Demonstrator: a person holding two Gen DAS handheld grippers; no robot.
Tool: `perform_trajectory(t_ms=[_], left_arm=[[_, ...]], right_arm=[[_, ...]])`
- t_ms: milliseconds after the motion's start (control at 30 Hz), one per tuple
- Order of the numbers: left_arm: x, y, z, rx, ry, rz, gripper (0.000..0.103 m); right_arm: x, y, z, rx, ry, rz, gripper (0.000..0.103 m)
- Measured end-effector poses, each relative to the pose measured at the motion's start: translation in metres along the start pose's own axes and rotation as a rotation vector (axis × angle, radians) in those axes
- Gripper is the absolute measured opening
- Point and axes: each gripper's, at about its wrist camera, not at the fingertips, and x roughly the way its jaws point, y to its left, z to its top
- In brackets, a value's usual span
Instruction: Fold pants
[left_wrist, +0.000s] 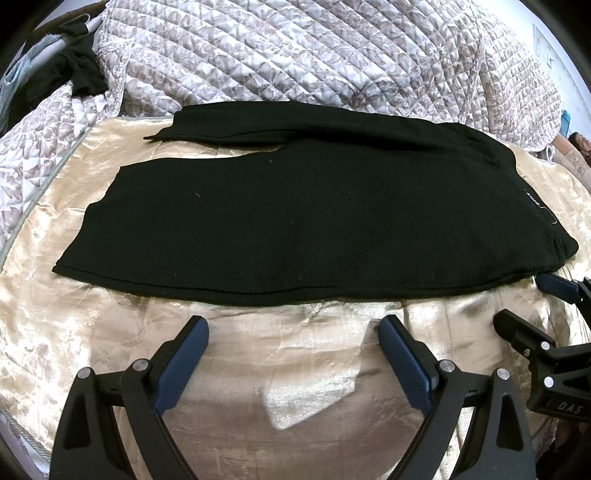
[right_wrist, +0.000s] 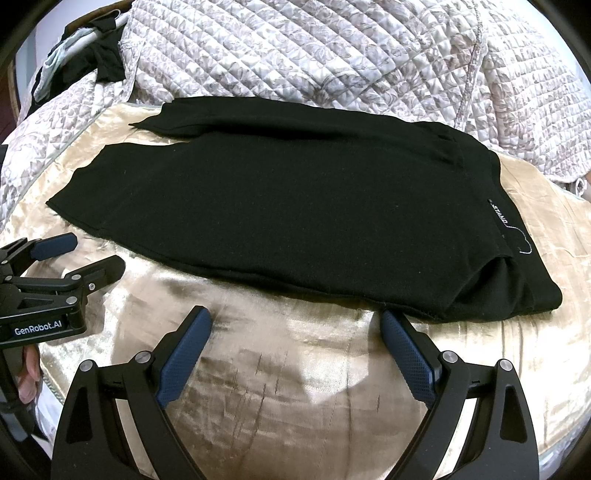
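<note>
Black pants (left_wrist: 295, 221) lie flat on a gold satin sheet (left_wrist: 110, 332), legs to the left, waistband with a small label (right_wrist: 498, 218) to the right. They also fill the right wrist view (right_wrist: 277, 214). My left gripper (left_wrist: 293, 328) is open and empty, just short of the pants' near edge. My right gripper (right_wrist: 295, 321) is open and empty at the near edge close to the waistband; it shows in the left wrist view (left_wrist: 528, 299). The left gripper shows in the right wrist view (right_wrist: 92, 251).
A quilted floral bedspread (left_wrist: 314, 51) is bunched up behind the pants. Dark clothes (left_wrist: 79, 70) lie at the far left corner. The satin sheet (right_wrist: 258, 387) stretches in front of the pants.
</note>
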Motion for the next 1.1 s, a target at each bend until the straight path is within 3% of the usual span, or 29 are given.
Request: perform_trajectory(t_ms=[1100], left_arm=[[-0.01,0.0,0.004,-0.016,-0.026,-0.025,0.095]], right_arm=[[-0.016,-0.009,0.002,0.04,-0.018,0.009,0.092]])
